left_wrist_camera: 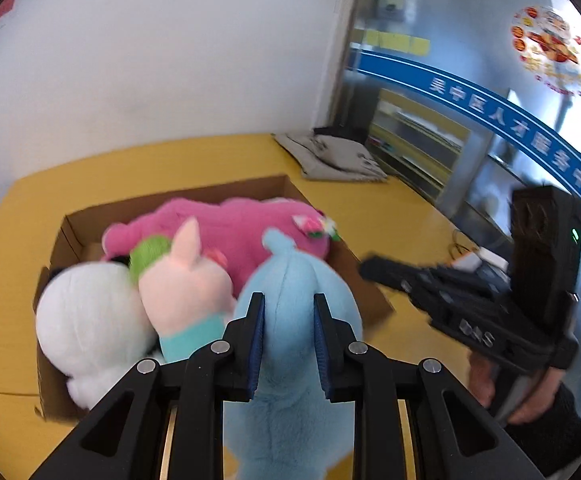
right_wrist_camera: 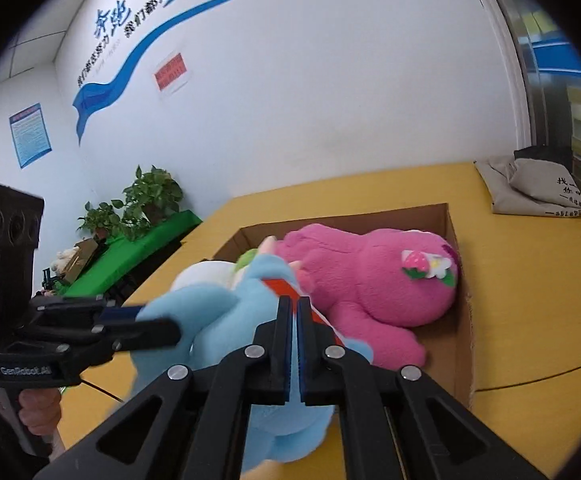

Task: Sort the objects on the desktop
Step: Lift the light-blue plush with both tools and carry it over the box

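I see a fuzzy, rounded blue plush (left_wrist_camera: 290, 292) pinched between the ribbed blue pads of my left gripper (left_wrist_camera: 289, 332), above the near edge of the corrugated cardboard box (left_wrist_camera: 354, 264) on the smooth yellow desk (left_wrist_camera: 390, 208). My right gripper (right_wrist_camera: 294, 344) is fully closed — seemingly empty. A fleecy pink plush (right_wrist_camera: 370, 284) lies in the box.

Bright, even indoor light; soft shadows; fisheye bending and dark vignette at edges; slight motion blur throughout.
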A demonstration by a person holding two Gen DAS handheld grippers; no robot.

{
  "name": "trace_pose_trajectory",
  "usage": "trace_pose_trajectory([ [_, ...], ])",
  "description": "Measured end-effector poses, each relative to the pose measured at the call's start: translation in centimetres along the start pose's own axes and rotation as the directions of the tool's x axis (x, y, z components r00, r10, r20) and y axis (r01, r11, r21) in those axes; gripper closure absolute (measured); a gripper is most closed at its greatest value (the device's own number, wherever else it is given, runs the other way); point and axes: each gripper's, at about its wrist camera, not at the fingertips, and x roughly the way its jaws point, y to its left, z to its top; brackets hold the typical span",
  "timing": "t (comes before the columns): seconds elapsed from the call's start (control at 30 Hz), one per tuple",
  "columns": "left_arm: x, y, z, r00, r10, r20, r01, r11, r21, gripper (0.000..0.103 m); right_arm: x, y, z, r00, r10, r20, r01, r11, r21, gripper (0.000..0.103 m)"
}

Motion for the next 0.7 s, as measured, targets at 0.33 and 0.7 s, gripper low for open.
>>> trace_pose_trajectory([
  [0.33, 0.4, 5.9, -1.2, 0.997, 0.063, -0.054, -0.069, 0.992, -0.108, 0.08, 3.3, -5.2, -8.4, 0.983, 0.04, -0.179, 0.012, 0.96, 0.278, 0.027],
  [0.7, 0.0, 5.5, -2.9, 0.997, 0.049, -0.058, -0.054, 0.993, -0.105, 0.08, 6.2, -2.1, -10.5, 0.973, 0.081, -0.217, -0.007, 0.948, 0.319, 0.043],
])
